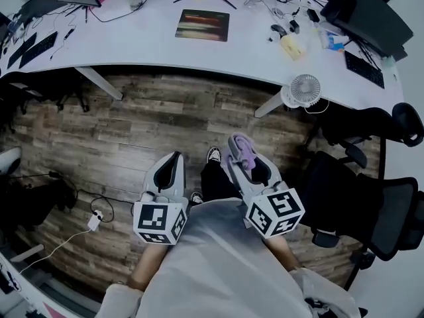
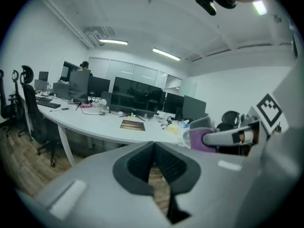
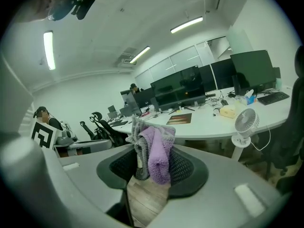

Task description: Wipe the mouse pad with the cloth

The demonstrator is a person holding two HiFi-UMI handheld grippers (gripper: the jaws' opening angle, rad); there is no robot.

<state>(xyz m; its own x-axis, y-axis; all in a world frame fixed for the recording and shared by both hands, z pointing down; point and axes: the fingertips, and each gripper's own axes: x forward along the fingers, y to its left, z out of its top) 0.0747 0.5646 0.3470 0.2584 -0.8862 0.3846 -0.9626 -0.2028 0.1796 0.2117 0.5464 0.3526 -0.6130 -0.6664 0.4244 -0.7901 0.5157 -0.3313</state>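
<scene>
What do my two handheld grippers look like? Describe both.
Both the left gripper and the right gripper have light grey plastic shells with dark ribbed inner pads. Each carries a white cube with black square markers. No cables show. The person wears a pale grey top.

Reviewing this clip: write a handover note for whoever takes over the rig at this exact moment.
Left hand-held gripper: jaws together, empty.
Right hand-held gripper: shut on the purple and grey cloth.
The mouse pad lies flat on the white desk, well ahead of both grippers, with nothing touching it.
Done: the cloth is in grasp.
Left: step up to the desk, bring the cloth down onto the pad and wipe it.
</scene>
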